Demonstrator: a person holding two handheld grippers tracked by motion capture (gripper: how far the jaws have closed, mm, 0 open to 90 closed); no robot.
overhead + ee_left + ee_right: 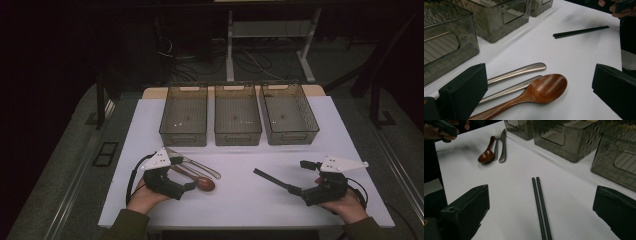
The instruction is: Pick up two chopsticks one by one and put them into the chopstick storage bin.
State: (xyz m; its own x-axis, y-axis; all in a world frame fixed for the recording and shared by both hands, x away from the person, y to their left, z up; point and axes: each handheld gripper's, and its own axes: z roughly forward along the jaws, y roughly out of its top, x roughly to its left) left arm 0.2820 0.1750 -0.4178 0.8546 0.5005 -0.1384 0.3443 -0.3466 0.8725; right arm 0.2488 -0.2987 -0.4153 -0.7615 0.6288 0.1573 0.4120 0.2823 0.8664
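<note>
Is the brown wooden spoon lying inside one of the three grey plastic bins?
No, the brown wooden spoon lies on the white table beside two metal utensil handles, outside the grey plastic bins.

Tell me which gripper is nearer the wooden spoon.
Left. The left gripper sits right over the spoon, jaws open around it. The right gripper is across the table by the chopsticks.
</note>
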